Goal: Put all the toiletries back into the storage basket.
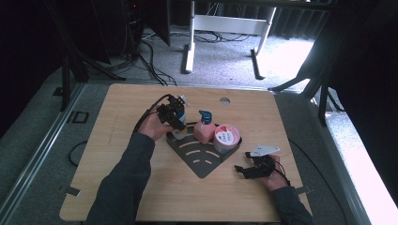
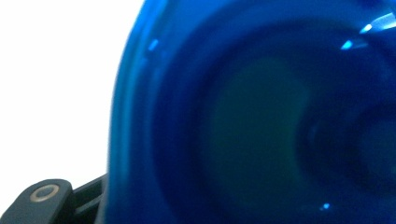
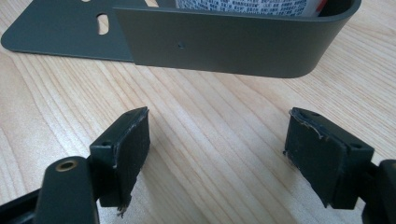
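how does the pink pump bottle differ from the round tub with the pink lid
The pink pump bottle with a blue pump top is taller and narrower; the round tub with the pink lid is squat and wide. The bottle ends in a blue pump, the tub in a flat labelled lid. Both stand upright, side by side, in the dark grey metal rack.

Blue bottle, pink pump btl, dk-grey tray

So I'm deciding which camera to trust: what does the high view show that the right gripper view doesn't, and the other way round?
High view alone: the left tongs around a bottle at the rack's left end, a pink pump bottle, and the round tub's lid.
Right gripper view alone: the right tongs' worn pads standing open over bare wood, and fine print on the tub's side.
Both: the dark corner rack and the wooden table.
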The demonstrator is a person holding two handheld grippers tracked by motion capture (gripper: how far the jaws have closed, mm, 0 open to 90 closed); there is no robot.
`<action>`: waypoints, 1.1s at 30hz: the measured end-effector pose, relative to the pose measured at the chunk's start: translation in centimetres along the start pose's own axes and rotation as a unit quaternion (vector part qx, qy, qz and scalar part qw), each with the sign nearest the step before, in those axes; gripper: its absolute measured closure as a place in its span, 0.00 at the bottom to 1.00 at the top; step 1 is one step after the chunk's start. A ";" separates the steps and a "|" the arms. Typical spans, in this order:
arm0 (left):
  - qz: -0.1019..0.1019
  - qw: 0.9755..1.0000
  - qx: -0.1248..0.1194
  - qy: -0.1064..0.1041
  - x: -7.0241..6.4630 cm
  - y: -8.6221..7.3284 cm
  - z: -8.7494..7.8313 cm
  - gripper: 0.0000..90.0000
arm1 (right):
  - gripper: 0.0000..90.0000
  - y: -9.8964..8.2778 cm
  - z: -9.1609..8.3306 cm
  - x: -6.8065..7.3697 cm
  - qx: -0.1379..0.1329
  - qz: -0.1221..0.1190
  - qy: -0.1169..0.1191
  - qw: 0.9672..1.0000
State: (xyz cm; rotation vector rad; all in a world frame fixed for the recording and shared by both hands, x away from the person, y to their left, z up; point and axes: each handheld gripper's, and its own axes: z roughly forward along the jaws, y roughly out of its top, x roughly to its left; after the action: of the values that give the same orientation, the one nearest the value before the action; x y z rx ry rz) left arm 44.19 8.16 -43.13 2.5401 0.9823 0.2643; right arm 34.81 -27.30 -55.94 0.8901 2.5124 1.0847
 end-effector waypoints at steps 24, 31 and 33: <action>-0.010 1.000 -0.008 0.003 0.2 1.0 1.3 0.62 | 0.24 0.0 0.0 0.0 0.000 0.000 0.000 1.000; -0.008 1.000 -0.005 0.003 0.3 1.1 1.7 0.62 | 0.24 0.0 0.0 0.0 0.000 0.000 0.000 1.000; -0.006 1.000 -0.002 0.004 0.3 1.2 1.8 0.62 | 0.24 0.0 0.0 0.0 0.000 0.000 0.001 1.000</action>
State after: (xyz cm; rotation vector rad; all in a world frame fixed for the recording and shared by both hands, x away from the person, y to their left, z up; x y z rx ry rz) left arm 45.70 7.09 -44.21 2.5298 0.9988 0.2738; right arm 34.82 -27.31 -55.94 0.8906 2.5131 1.0862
